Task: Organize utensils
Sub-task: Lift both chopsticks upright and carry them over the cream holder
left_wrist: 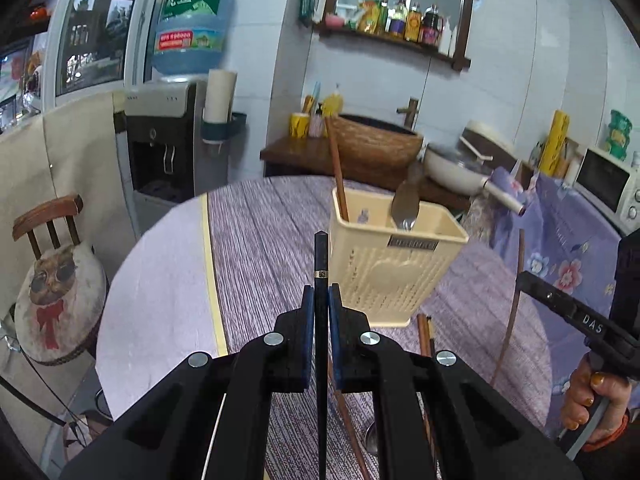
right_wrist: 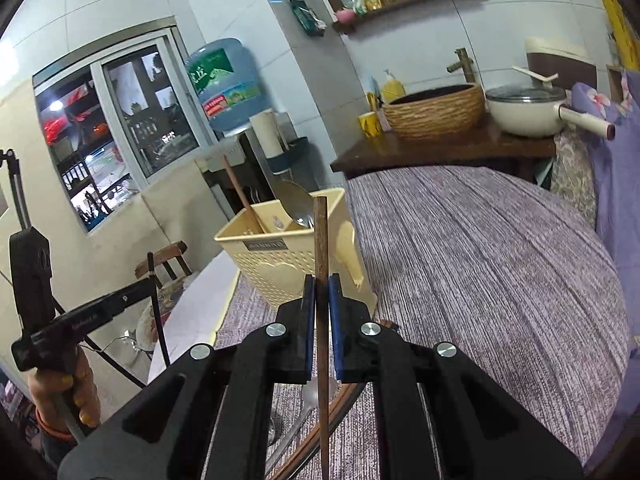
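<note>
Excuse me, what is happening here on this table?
A person is sorting utensils with a claw in each hand. The left claw is shut on a black chopstick, the right claw on a brown chopstick. Both are held up near the cream utensil basket, which already holds a chopstick and a metal spoon. More utensils lie on the purple tablecloth.

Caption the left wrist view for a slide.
Left gripper clamps a black chopstick upright before the cream utensil basket on the purple-clothed table.
</note>
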A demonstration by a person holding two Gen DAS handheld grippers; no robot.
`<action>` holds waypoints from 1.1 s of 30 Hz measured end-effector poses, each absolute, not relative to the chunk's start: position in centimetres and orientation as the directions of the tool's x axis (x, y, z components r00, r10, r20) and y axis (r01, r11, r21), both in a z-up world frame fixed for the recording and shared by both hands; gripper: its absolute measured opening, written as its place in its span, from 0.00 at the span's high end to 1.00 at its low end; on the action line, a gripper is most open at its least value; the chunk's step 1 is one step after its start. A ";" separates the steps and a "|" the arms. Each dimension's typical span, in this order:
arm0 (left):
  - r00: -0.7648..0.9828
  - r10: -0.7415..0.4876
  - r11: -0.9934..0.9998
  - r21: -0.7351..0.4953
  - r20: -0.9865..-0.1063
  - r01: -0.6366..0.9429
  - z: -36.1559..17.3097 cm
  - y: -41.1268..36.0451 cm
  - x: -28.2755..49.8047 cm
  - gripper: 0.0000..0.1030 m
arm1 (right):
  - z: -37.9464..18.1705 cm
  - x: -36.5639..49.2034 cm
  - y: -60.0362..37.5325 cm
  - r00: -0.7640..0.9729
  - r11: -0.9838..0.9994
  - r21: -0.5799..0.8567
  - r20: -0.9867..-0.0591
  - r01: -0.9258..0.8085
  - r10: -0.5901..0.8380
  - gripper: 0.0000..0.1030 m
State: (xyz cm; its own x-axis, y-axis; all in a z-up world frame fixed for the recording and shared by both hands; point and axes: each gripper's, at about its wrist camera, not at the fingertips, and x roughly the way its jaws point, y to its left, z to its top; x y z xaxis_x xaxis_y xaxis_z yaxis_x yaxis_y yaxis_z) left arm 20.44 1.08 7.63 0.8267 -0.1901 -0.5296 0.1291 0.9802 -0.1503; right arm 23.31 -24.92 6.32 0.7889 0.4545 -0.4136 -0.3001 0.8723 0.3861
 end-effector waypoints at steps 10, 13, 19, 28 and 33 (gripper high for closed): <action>0.867 -0.216 0.973 -0.170 -0.449 0.155 10.4 1.9 18.7 0.92 | 9.7 21.0 -24.1 0.792 0.857 0.326 -0.348 -0.400 0.502 0.92; 0.869 -0.217 0.973 -0.166 -0.444 0.158 10.7 1.8 18.9 0.92 | 10.1 21.0 -23.7 0.792 0.860 0.309 -0.350 -0.407 0.500 0.92; 0.874 -0.214 0.975 -0.155 -0.437 0.161 11.2 1.8 19.2 0.92 | 10.4 21.5 -23.5 0.791 0.856 0.313 -0.346 -0.411 0.506 0.92; 0.873 -0.261 0.964 -0.159 -0.411 0.214 13.7 1.7 19.2 0.92 | 12.2 22.1 -23.1 0.788 0.846 0.309 -0.324 -0.435 0.523 0.92; 0.887 -0.296 0.953 -0.166 -0.354 0.252 17.8 1.6 19.9 0.92 | 14.9 23.3 -22.9 0.807 0.844 0.307 -0.277 -0.440 0.522 0.92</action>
State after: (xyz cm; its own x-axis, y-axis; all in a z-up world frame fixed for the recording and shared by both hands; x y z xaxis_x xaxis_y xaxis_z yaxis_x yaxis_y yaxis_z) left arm 19.87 1.62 17.77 0.8871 -0.2959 -0.3543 0.2518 0.9535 -0.1657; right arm 23.31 -22.86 14.94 0.8072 0.5216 -0.2765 -0.4399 0.8438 0.3075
